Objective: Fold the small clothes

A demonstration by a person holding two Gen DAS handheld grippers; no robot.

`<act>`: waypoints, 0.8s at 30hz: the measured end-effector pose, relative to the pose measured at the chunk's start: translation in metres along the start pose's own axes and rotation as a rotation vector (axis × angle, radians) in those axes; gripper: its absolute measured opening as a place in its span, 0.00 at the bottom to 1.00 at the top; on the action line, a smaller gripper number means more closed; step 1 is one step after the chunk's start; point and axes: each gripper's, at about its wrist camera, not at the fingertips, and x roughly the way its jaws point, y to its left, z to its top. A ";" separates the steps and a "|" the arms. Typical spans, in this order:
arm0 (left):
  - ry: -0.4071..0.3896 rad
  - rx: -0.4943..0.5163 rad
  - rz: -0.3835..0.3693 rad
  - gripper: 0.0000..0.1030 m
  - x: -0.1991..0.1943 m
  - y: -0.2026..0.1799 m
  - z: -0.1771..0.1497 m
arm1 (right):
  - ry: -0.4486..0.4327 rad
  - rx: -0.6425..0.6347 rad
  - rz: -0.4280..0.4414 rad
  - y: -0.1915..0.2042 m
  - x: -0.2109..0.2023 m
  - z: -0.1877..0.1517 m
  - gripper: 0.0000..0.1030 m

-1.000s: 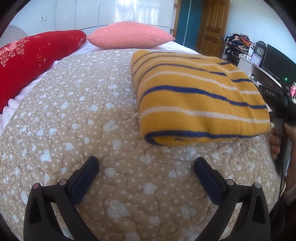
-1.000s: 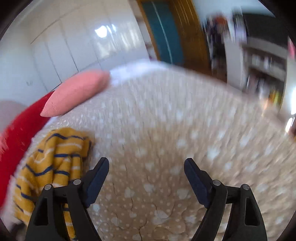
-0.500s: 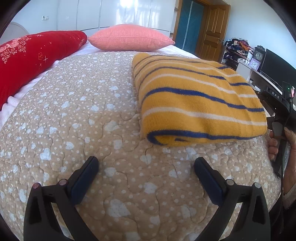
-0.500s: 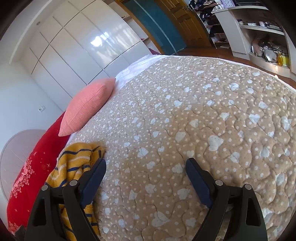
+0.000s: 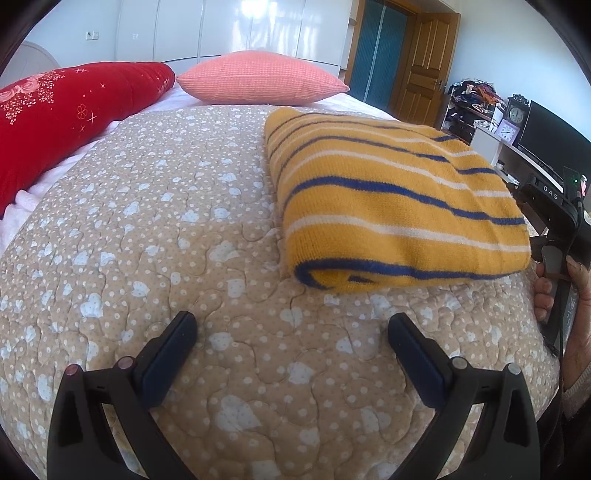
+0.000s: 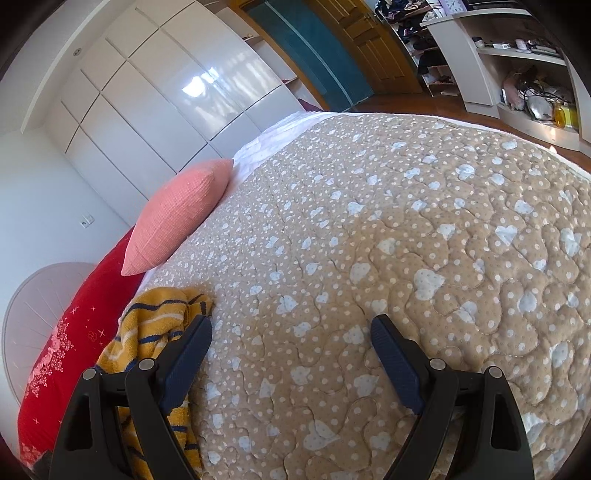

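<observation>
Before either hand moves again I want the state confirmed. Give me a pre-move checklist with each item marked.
1. Yellow striped garment folded into a flat stack: ok.
2. Garment lies fully on the quilt: ok.
3. Left gripper open, nothing between the fingers: ok.
4. Right gripper open, nothing held: ok.
5. Right gripper clear of the garment: cannot tell; one finger overlaps its edge.
6. More clothes left to fold: cannot tell.

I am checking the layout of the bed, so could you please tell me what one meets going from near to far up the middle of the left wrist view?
Left hand-held gripper → quilt → folded striped sweater → pink pillow → white wardrobe.
</observation>
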 end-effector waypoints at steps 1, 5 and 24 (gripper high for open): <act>0.000 0.000 0.000 1.00 0.000 0.000 0.000 | 0.000 0.000 0.001 0.000 0.000 0.000 0.88; 0.000 0.000 -0.001 1.00 0.000 0.000 0.000 | 0.000 0.001 0.002 0.000 0.000 0.001 0.88; -0.004 -0.001 0.002 1.00 -0.001 0.000 0.001 | -0.003 0.005 0.008 0.001 0.000 0.002 0.88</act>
